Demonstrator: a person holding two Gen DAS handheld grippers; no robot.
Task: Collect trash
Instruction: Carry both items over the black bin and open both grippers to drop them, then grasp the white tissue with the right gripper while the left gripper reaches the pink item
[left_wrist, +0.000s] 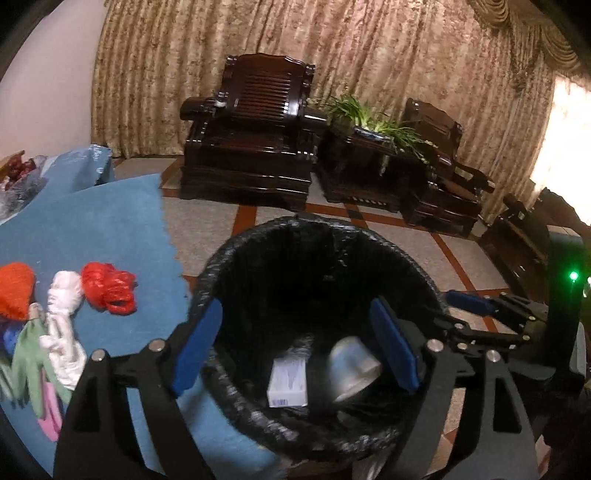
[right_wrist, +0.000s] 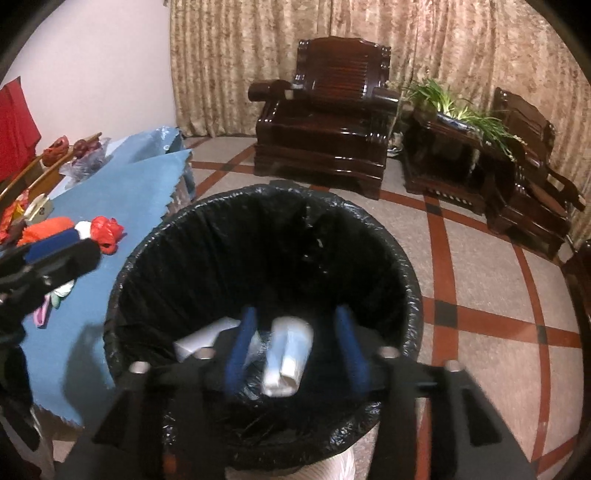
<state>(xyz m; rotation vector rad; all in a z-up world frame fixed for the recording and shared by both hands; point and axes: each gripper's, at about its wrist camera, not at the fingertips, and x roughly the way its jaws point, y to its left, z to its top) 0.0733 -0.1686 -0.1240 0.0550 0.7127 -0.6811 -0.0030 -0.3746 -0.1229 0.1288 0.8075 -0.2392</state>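
A bin lined with a black bag (left_wrist: 258, 236) (right_wrist: 155, 243) stands on the floor beside the blue-covered table (left_wrist: 110, 229). My left gripper (left_wrist: 295, 308) hangs open over the bin's mouth. Below it inside lie a white box (left_wrist: 288, 382) and a pale cup-shaped piece (left_wrist: 351, 369). My right gripper (right_wrist: 297, 312) is open over the same bin, and a pale blue and white packet (right_wrist: 288, 354) shows between its fingers without touching either pad. Whether the packet is falling or resting I cannot tell. A red crumpled bag (left_wrist: 109, 288) (right_wrist: 107, 229), a white wad (left_wrist: 64, 295) and an orange piece (left_wrist: 14, 291) lie on the table.
Dark wooden armchairs (left_wrist: 251, 140) (right_wrist: 325, 129) and a side table with a green plant (left_wrist: 369, 122) stand along the curtain. The floor is tiled with red lines (right_wrist: 480, 317). Fruit and bags sit at the table's far end (right_wrist: 81, 155).
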